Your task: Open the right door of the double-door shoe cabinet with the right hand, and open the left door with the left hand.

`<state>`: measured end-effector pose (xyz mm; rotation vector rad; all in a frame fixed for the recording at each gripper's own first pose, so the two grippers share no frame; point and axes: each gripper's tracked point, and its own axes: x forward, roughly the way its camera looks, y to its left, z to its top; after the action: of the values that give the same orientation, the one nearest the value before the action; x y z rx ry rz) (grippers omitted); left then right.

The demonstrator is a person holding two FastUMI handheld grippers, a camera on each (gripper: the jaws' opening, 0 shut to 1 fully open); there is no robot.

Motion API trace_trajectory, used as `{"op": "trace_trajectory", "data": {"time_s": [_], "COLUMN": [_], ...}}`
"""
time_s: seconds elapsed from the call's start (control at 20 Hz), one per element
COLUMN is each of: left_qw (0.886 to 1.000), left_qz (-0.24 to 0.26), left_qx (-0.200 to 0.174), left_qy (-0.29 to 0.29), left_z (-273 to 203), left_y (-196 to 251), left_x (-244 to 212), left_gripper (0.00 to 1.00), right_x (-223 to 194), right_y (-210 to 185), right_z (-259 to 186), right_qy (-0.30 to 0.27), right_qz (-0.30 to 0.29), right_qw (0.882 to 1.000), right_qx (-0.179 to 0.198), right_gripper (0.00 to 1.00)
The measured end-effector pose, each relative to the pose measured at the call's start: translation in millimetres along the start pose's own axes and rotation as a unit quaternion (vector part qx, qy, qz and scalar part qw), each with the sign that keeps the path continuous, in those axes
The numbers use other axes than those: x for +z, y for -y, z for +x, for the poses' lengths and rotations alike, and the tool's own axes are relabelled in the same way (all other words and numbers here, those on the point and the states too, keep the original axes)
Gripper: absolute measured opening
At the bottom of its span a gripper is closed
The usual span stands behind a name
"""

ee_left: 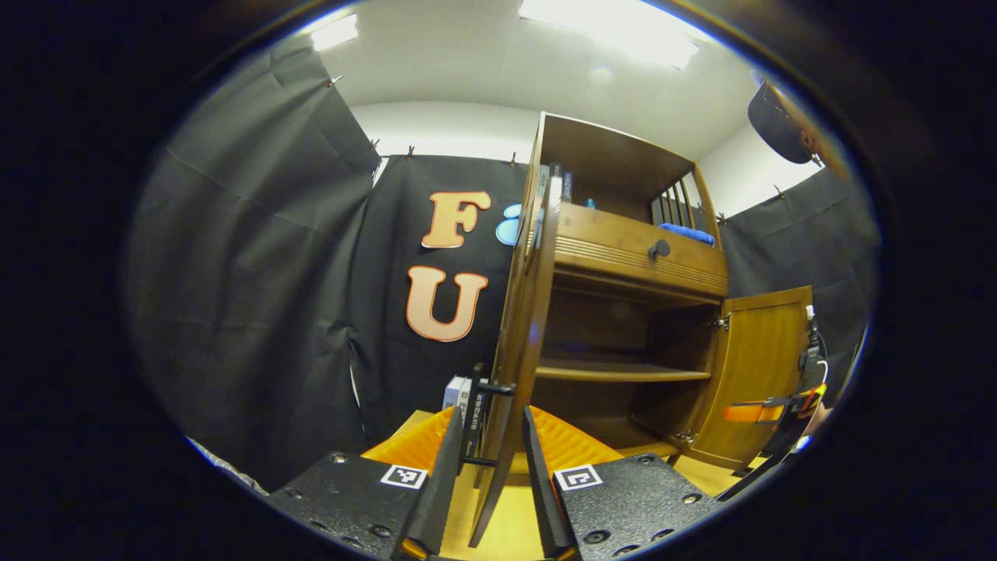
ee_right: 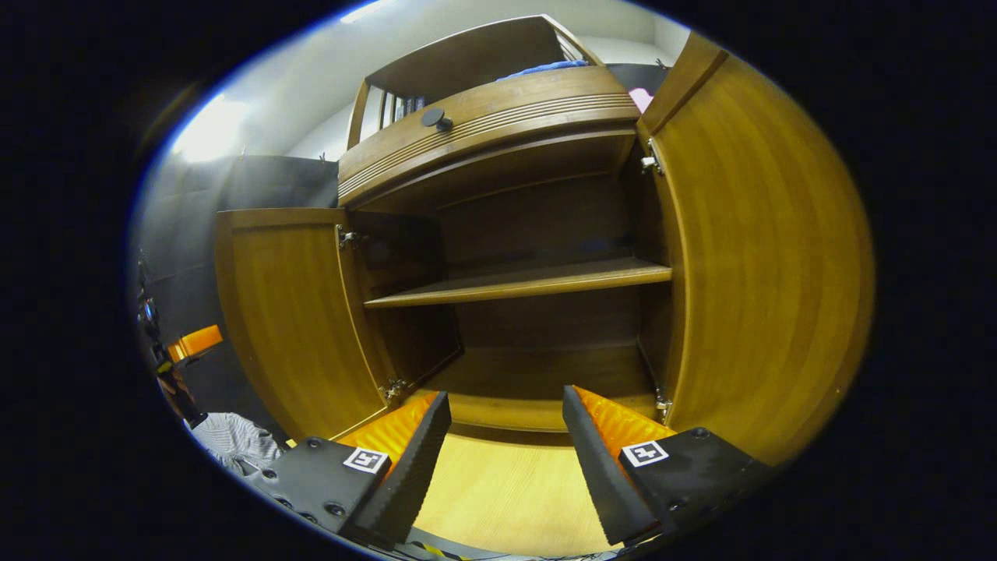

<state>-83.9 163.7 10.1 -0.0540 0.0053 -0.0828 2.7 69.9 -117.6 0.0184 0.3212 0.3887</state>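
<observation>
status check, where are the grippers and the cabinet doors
Left gripper open, fingers straddling the left door edge by its handle. Right gripper open, holding nothing. Right door swung wide. Nothing in the way.

Black cloth walls [ee_left: 257, 312] hang pinned beneath a white ceiling [ee_left: 467, 54] with bright light panels [ee_left: 615, 27]. A pale wooden floor [ee_right: 506, 491] runs beneath; white wall [ee_left: 444, 128] shows above the cloth.

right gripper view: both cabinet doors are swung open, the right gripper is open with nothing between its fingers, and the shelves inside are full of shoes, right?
Not quite: the shelves are bare, not full of shoes. The right gripper view shows the middle shelf with nothing on it. The rest holds: the left door and right door stand open, and the right gripper is open with nothing between its fingers.
</observation>
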Motion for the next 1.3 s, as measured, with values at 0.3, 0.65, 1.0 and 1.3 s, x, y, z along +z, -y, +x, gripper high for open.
{"op": "trace_trajectory", "data": {"time_s": [0.3, 0.65, 1.0, 1.3], "left_qw": [0.999, 0.998, 0.998, 0.997], "left_qz": [0.021, -0.010, -0.029, -0.051], "left_qx": [-0.011, -0.046, -0.008, 0.006], "left_qy": [0.030, 0.034, -0.047, -0.065], "left_z": [19.7, 66.8, 109.4, 118.2], "left_y": [52.4, 125.7, 150.0, 147.1], "left_x": [26.9, 9.8, -71.5, -88.9], "left_gripper": [0.39, 0.42, 0.55, 0.87], "right_x": [5.0, 17.3, 27.2, 31.6], "right_y": [-17.5, 2.2, 21.4, 27.8], "right_z": [10.3, -4.3, -20.3, -27.1], "right_qy": [0.012, 0.033, 0.050, 0.057], "right_qz": [-0.002, -0.018, -0.033, -0.030], "right_qw": [1.000, 0.999, 0.996, 0.995], "right_qx": [0.018, -0.021, -0.059, -0.077], "right_gripper": [0.87, 0.94, 0.93, 0.94]}}
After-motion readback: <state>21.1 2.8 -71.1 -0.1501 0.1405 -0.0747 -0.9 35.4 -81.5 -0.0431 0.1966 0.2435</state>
